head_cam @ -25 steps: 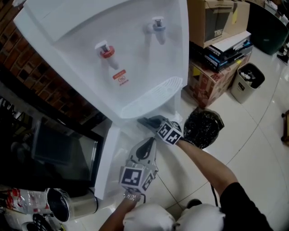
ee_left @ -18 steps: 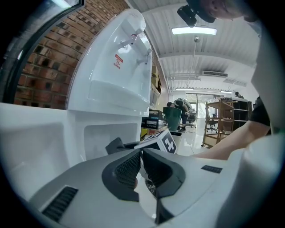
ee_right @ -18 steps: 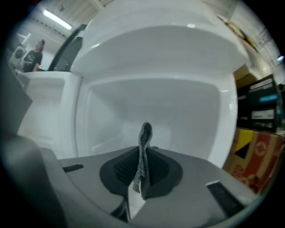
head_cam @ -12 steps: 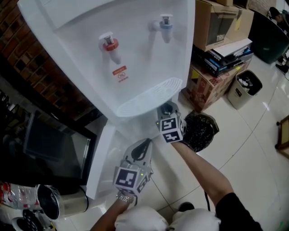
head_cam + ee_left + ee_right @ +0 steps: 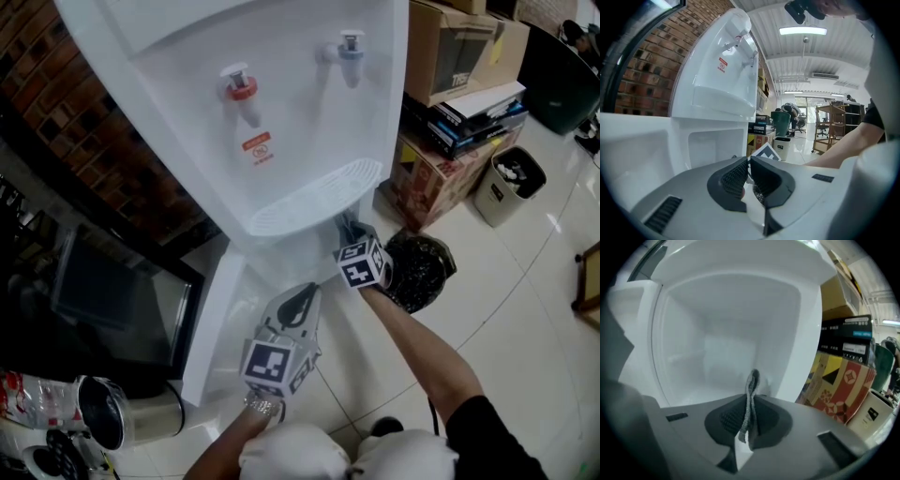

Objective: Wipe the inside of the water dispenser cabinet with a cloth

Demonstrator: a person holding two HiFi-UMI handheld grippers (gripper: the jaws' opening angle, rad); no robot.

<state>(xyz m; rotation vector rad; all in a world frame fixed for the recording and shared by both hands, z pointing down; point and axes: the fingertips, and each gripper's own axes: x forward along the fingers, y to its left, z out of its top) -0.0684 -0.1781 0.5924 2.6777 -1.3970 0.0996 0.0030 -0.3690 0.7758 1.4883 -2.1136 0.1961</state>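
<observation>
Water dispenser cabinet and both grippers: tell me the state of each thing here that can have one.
White cabinet door: open, standing out to the left.
White cabinet interior: exposed.
Thin grey cloth: pinched upright between the right gripper's jaws.
Right gripper: shut on the cloth, pointed into the cabinet.
Left gripper: shut, holding nothing.

Glossy plastic cabinet [image 5: 740,310], matt woven cloth [image 5: 751,394]

Brick wall [image 5: 89,155], wht tile floor [image 5: 534,309] — cdbd boxes [image 5: 450,37], bin [image 5: 507,178]
</observation>
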